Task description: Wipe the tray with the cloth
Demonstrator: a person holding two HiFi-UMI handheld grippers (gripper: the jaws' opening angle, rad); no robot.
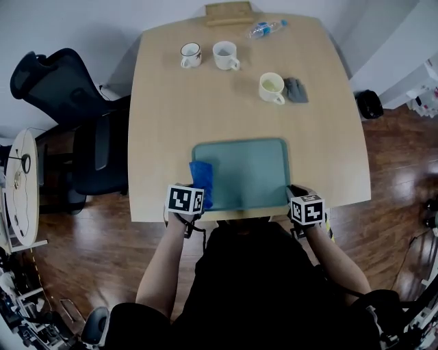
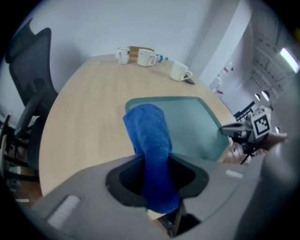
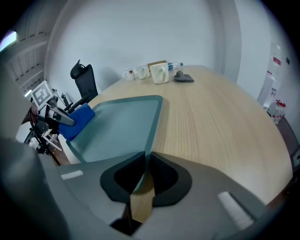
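Observation:
A teal tray (image 1: 246, 171) lies at the near edge of the wooden table (image 1: 205, 102). A folded blue cloth (image 1: 202, 181) rests on the tray's left rim. My left gripper (image 1: 188, 205) is shut on the cloth (image 2: 150, 140), which runs up between its jaws and droops toward the tray (image 2: 187, 122). My right gripper (image 1: 301, 202) sits at the tray's near right corner, its jaws closed on the tray's rim (image 3: 147, 150). In the right gripper view the cloth (image 3: 77, 119) and left gripper (image 3: 56, 115) show at the tray's far side.
Three mugs (image 1: 191, 55) (image 1: 226, 55) (image 1: 272, 87) stand at the table's far side, with a grey cloth (image 1: 296, 89) and a plastic bottle (image 1: 265, 28). A wooden box (image 1: 228, 11) sits at the far edge. A black office chair (image 1: 68, 102) stands left of the table.

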